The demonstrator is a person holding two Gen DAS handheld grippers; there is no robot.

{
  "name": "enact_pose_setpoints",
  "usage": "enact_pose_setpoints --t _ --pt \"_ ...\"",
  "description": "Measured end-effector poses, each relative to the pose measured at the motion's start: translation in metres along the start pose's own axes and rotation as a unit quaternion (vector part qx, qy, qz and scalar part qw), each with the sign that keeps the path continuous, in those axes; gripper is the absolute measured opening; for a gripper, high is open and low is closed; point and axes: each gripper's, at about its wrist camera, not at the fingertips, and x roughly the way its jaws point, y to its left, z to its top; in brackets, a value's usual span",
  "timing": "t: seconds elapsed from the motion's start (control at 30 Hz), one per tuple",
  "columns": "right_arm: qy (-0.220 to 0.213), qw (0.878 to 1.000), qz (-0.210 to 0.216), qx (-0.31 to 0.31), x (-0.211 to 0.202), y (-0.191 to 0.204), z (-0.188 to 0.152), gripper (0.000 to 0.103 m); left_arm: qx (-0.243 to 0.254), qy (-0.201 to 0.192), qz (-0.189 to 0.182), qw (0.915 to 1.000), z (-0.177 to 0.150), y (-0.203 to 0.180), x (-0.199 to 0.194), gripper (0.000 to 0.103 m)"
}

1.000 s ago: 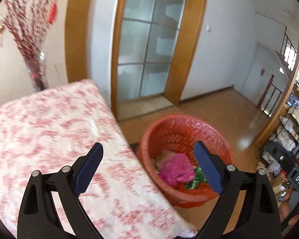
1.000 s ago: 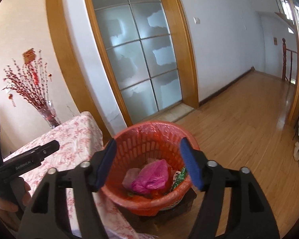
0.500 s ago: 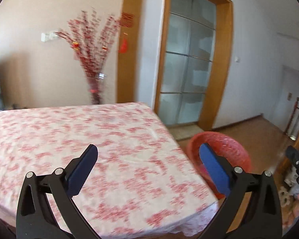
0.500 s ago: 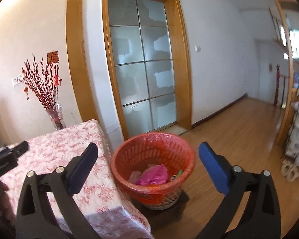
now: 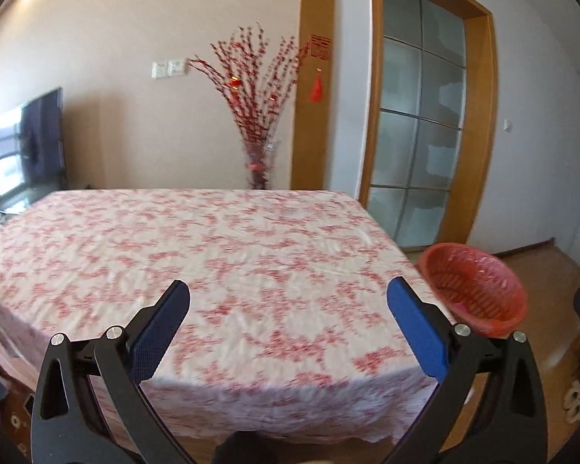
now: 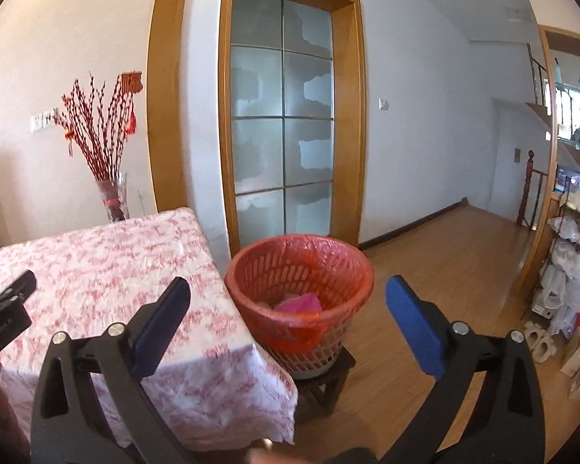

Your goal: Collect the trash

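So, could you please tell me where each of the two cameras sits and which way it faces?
Left wrist: on the left gripper, looking across the table towards the vase of red branches; its two open fingers show.
Right wrist: on the right gripper, facing the red basket and glass door; its open fingers show, the left gripper at the left edge.
Shared: table, basket, vase, door.
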Motion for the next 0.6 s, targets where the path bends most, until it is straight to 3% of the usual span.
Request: enact_pose_setpoints --t 0.23,0.6 --pt "-0.008 1.0 -0.004 -0.019 -0.014 0.016 -0.013 0.099 -0.003 -0.007 0.019 0.9998 -0.016 0.009 -0.016 0.1" --pt "0.02 1.0 -0.004 -0.014 -0.013 0.021 -0.024 0.099 0.01 -0.002 0.038 0.9992 -0.028 0.013 -0.018 0.1"
